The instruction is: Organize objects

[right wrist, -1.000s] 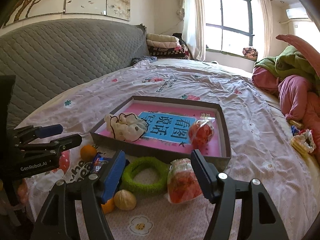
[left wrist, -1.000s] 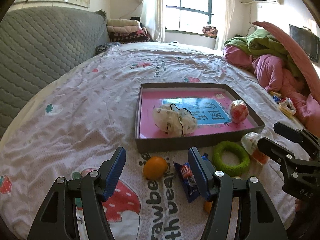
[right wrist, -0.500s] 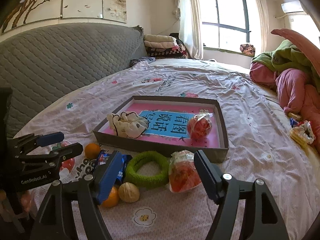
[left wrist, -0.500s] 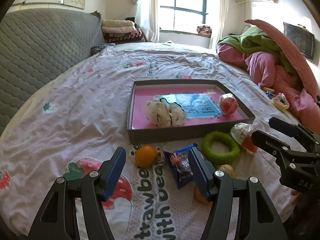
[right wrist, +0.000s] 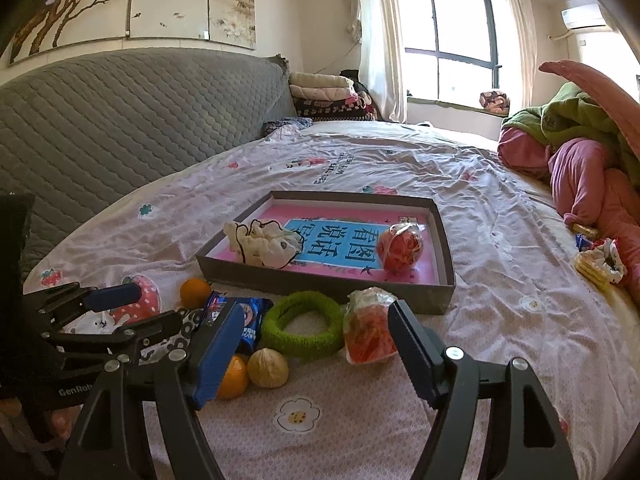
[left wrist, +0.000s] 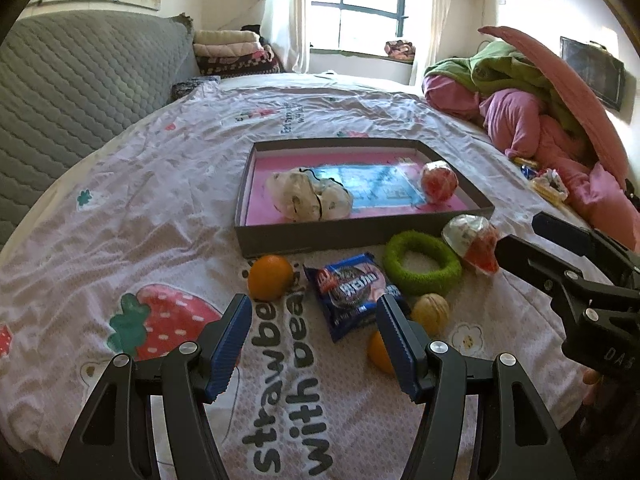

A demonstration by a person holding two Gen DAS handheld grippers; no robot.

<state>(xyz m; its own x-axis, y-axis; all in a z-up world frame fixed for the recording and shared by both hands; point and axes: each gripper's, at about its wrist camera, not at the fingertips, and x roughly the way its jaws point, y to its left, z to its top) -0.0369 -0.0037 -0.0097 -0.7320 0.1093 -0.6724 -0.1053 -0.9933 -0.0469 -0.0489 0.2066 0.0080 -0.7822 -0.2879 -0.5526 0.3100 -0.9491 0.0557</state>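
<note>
The left gripper (left wrist: 314, 336) hovers above the strawberry-print bedsheet (left wrist: 132, 216) with both blue-padded fingers (left wrist: 228, 344) spread apart and nothing between them. The right gripper (right wrist: 314, 346) is likewise spread wide and empty; in the left wrist view it appears at the right edge (left wrist: 520, 240), beside the loose items.

A shallow grey cardboard box with a pink and blue printed floor (left wrist: 304, 236) lies on the bedsheet ahead of both grippers. Inside it:
- a crumpled white cloth bag with a black cord (left wrist: 308, 196), at the left part of the floor;
- a round red item in clear wrap (left wrist: 438, 181), at the right part, close to the right wall.

The remaining items lie on the bedsheet in front of the near wall of the box, outside it:
- a whole orange fruit (left wrist: 270, 277), just beside the left corner of the box;
- a blue cookie packet (left wrist: 352, 288), flat, between the orange fruit and the ring;
- a fuzzy green ring (left wrist: 422, 263), flat, close to the near wall;
- a clear packet with red-orange contents (left wrist: 474, 242), touching the right side of the ring;
- a tan walnut (left wrist: 430, 309), just nearer than the ring;
- a second orange fruit (right wrist: 232, 376), beside the walnut and partly hidden behind a finger in both views.

A pile of pink and green bedding (left wrist: 532, 108) lies at the right of the bed, well apart from the box.
</note>
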